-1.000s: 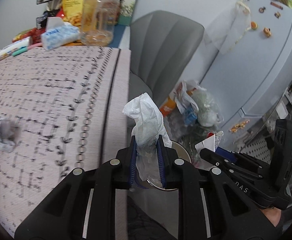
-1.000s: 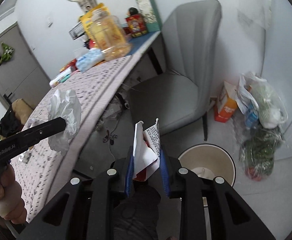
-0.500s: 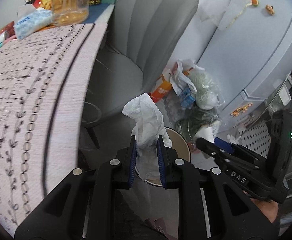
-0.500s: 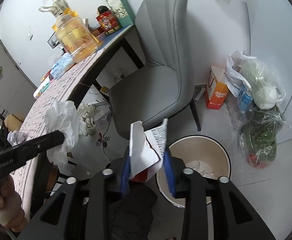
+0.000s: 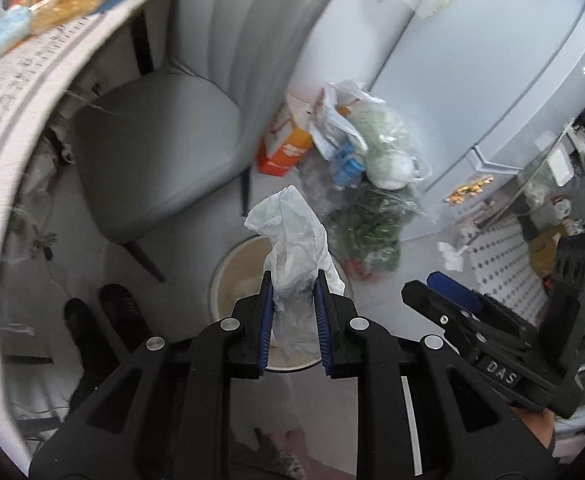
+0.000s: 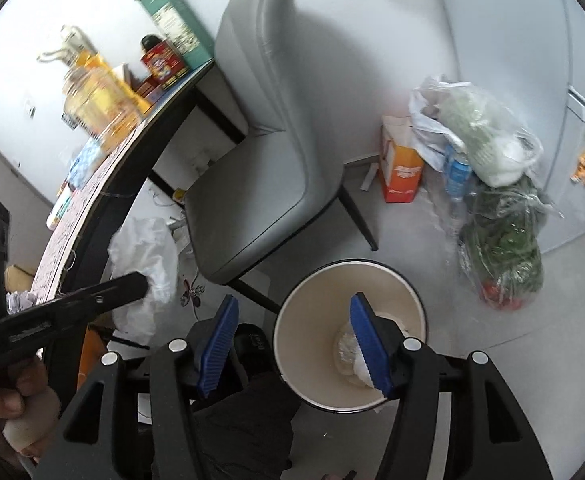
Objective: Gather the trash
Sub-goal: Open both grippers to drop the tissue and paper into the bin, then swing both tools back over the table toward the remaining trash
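Note:
My left gripper is shut on a crumpled white plastic wrapper, held above the round cream trash bin on the floor. In the right wrist view the same wrapper hangs from the left gripper's black finger at the left. My right gripper hovers over the bin; its jaws are opening with nothing between the blue pads. White scraps lie at the bin's bottom. The right gripper also shows as a black tool at the right of the left wrist view.
A grey chair stands beside the bin, tucked under a table with a patterned cloth and bottles. Plastic bags of greens and an orange carton sit against the white fridge. Dark shoes rest left of the bin.
Both grippers swung from the table down over the bin. The right gripper's jaws spread and the red and white paper wrapper it held is gone from them. The left still clamps the white wrapper.

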A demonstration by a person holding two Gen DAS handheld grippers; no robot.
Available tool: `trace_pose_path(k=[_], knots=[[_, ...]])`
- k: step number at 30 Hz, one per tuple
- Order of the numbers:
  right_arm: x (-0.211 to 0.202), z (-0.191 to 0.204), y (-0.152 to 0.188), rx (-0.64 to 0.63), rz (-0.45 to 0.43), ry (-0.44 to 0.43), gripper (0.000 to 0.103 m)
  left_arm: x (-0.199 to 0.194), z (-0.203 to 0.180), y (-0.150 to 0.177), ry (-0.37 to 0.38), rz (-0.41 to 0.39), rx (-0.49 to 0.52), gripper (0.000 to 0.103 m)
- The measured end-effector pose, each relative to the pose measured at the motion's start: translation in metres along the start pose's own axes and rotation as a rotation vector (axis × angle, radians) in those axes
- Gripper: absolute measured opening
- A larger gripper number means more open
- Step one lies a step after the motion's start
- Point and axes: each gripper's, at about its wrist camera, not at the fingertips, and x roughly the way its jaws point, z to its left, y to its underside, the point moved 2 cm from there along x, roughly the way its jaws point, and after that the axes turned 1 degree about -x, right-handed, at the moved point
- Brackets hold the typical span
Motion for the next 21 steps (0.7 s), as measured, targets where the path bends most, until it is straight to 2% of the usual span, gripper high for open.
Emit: trace_pose_path(k=[2,5,9,13,19,21], knots=[[-0.007,-0.009,0.001,0.014,-0.011,0.006,0.058,0.007,-0.009,-0.003,0.014,0.008,0.005,0.024],[-0.018,-0.018,0.0,0.029,-0.027,0.013,0.058,0.011,-0.018,-0.007,0.059,0.007,0.003,0.068],[-0.026,-0.022,0.0,0.036,-0.042,0.015,0.058,0.001,-0.022,-0.01,0.062,-0.034,0.004,0.077],[-0.027,-0.013,0.002,0.028,-0.036,0.003,0.058,-0.014,-0.012,-0.01,0.041,-0.059,-0.008,0.081],[-0.03,0.017,0.005,-0.016,-0.024,-0.023,0.059,-0.048,0.008,-0.009,0.013,-0.123,-0.037,0.09],[-0.035,0.029,0.005,-0.033,-0.03,-0.026,0.063,-0.059,0.014,-0.008,0.007,-0.141,-0.042,0.091]])
